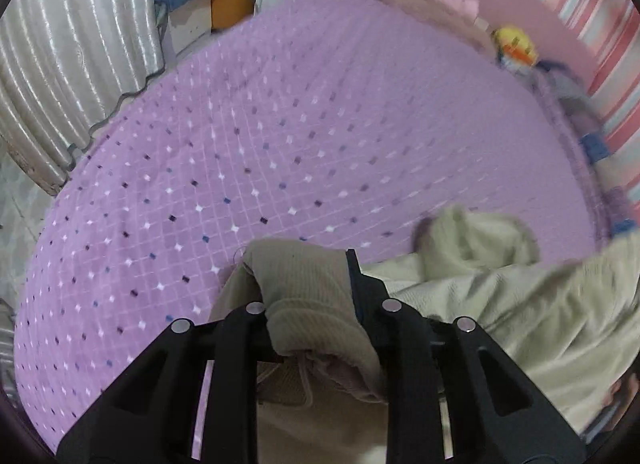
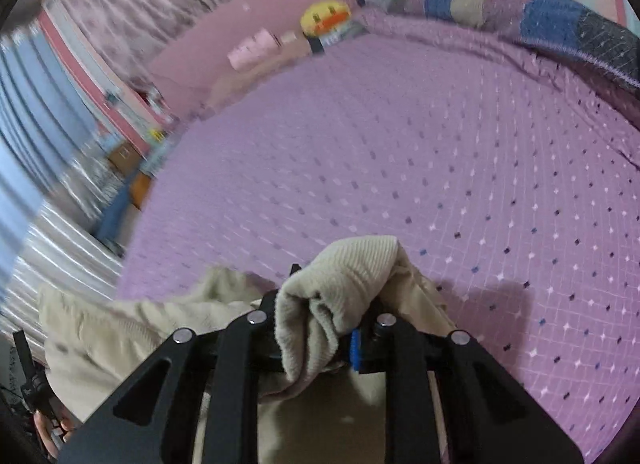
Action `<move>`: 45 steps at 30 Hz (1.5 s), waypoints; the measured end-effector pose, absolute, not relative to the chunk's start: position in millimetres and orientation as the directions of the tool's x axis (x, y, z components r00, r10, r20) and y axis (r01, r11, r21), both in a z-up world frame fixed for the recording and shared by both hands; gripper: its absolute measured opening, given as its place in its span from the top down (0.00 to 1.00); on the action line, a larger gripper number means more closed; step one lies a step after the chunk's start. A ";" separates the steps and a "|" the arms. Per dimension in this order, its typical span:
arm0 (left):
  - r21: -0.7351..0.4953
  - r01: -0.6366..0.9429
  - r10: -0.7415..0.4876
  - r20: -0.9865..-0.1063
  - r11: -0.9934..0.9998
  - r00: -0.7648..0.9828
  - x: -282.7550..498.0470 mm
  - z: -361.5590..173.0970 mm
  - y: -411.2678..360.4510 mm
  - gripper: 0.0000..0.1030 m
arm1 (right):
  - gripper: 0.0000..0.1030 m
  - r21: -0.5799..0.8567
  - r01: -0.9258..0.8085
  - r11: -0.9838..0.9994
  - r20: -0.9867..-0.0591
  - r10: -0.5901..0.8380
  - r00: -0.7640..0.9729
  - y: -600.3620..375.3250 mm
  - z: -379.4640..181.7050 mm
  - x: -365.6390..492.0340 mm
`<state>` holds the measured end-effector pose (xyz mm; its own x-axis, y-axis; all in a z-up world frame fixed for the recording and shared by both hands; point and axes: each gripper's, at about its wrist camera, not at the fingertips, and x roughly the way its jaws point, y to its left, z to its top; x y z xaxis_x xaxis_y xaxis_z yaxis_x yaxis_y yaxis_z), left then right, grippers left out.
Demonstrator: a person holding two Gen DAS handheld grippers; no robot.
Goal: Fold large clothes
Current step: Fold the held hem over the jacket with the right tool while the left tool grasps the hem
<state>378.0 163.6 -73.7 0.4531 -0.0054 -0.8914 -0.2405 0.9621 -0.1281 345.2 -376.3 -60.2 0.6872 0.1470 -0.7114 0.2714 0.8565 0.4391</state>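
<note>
Left gripper (image 1: 310,288) at the bottom centre of the left wrist frame, clamped down on a ribbed edge of the beige garment (image 1: 520,304), cloth bunched up thick between the black fingers (image 1: 354,264). Rest of the garment trailing off to the lower right of that frame, crumpled, with a puffy fold sticking up right of centre. All of it over the purple bedspread (image 1: 280,124) with the little diamond pattern, filling most of the frame.

Right gripper (image 2: 324,304) at the bottom centre of the right wrist frame, same deal: pinched tight on another ribbed bit of the beige garment (image 2: 340,276), a wad of fabric jammed in the narrow gap. More of the garment spilling toward the lower left of the frame.

Yellow duck plush (image 2: 326,16) up near the top centre of the right wrist frame, against the pink headboard (image 2: 224,28). Patchwork blanket (image 2: 540,12) rolled along the upper right. Silver pleated curtain (image 1: 60,64) down the upper left of the left wrist frame. Background pretty blurry at the edges, hard to make out the small clutter there
</note>
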 end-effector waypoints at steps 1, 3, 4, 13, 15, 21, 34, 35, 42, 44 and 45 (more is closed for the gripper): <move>-0.118 -0.241 -0.002 -0.902 0.963 0.432 381.5 -86.5 163.1 0.78 | 0.81 0.434 0.282 0.855 -0.734 0.155 0.661 -376.7 -75.0 354.9; -0.089 -0.236 0.009 -0.923 0.968 0.385 388.3 -118.6 156.8 0.78 | 0.81 0.425 0.306 0.852 -0.778 0.171 0.605 -376.2 -105.3 367.8; -0.079 -0.232 0.016 -0.924 0.969 0.381 388.5 -125.1 154.9 0.78 | 0.81 0.421 0.311 0.852 -0.789 0.174 0.590 -375.2 -115.0 369.9; -0.018 -0.146 0.031 -0.944 0.989 0.328 376.9 -99.4 151.2 0.76 | 0.74 0.457 0.290 0.841 -0.800 0.246 0.547 -383.5 -100.7 358.6; -0.058 -0.150 -0.010 -0.953 0.987 0.302 378.8 -89.5 153.0 0.72 | 0.63 0.529 0.305 0.792 -0.780 0.313 0.542 -393.5 -94.4 352.6; -0.259 -0.180 -0.207 -0.943 0.949 0.262 383.6 -68.6 166.1 0.16 | 0.25 0.684 0.304 0.663 -0.670 0.408 0.620 -417.3 -66.4 332.2; -0.231 -0.034 -0.193 -0.875 0.972 0.444 303.0 -15.4 118.2 0.03 | 0.24 0.399 0.090 0.913 -0.728 0.256 0.636 -341.4 -20.5 281.4; -0.237 -0.024 -0.202 -0.872 0.971 0.447 297.8 -20.4 107.5 0.03 | 0.24 0.388 0.062 0.920 -0.726 0.263 0.635 -328.6 -21.2 276.8; -0.100 0.050 -0.112 -0.899 0.994 0.424 302.6 -63.2 31.0 0.03 | 0.24 0.281 0.001 0.960 -0.779 0.228 0.584 -259.7 -43.5 286.2; -0.059 0.031 -0.067 -0.911 0.998 0.408 317.9 -79.6 23.8 0.03 | 0.24 0.243 0.012 0.970 -0.800 0.193 0.568 -251.7 -57.1 300.2; -0.038 0.018 -0.042 -0.913 0.999 0.406 325.6 -86.2 22.5 0.03 | 0.24 0.216 0.014 0.976 -0.806 0.170 0.568 -248.6 -62.0 307.6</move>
<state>325.6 22.5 -86.2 0.4062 -0.0425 -0.9128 0.0180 0.9991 -0.0384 307.6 -248.6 -62.0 0.5676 0.1699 -0.8056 0.0142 0.9763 0.2160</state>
